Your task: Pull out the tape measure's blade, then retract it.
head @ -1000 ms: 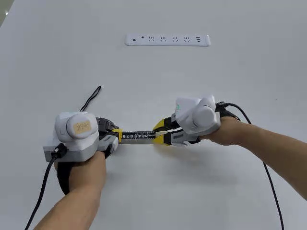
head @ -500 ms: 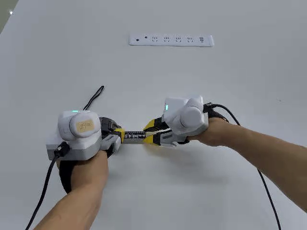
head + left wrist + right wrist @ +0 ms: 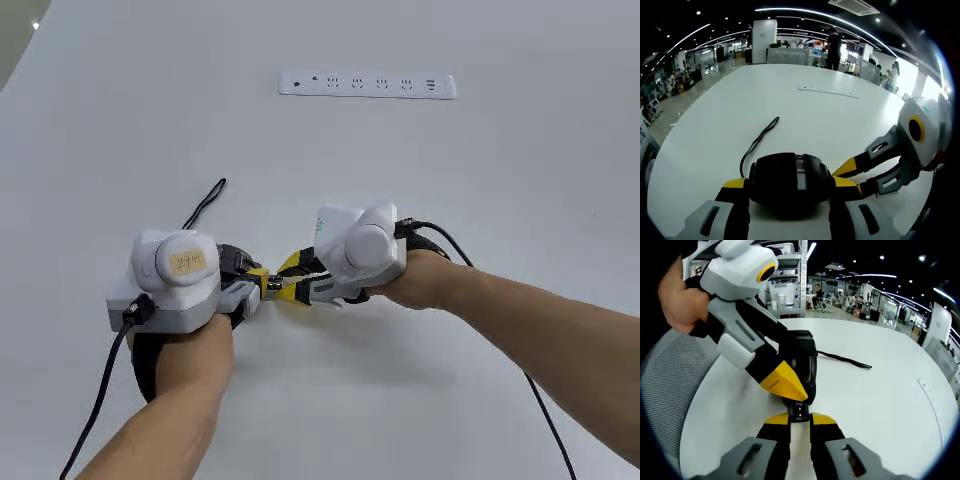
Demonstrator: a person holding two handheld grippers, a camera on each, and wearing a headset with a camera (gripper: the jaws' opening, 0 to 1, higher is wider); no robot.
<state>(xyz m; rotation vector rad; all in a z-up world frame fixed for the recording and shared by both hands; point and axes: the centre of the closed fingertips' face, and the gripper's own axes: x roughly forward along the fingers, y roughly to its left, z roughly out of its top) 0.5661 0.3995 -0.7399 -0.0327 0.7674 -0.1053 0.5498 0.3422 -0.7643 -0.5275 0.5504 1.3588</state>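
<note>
Head view: on the white table (image 3: 480, 180) the left gripper (image 3: 245, 283) sits lower left of centre, its yellow-tipped jaws clamped on either side of the black tape measure (image 3: 233, 260); the right gripper (image 3: 289, 281) reaches in from the right and meets it almost tip to tip, its jaws pinched together on the end of the blade (image 3: 272, 285); just a short stretch of blade shows between the two grippers; a black strap (image 3: 205, 203) runs from the case up and to the left across the table; a white power strip (image 3: 367, 85) lies near the top of the frame, well apart from the work.

Left gripper view: the tape measure sits at bottom centre between the two yellow tips, touching both; the right gripper enters from the right edge, its yellow tips pointing at the right side of the case; the strap curls away above and left of the case; the power strip lies in the upper middle; people (image 3: 834, 47) stand far off at the top.

Right gripper view: this gripper's own jaws rise from bottom centre, drawn in tight on the blade's end with barely a gap between them; the case is just above, mid-frame, held by the left gripper coming down from the upper left; the strap trails to the right of the case; the power strip lies along the right edge.
</note>
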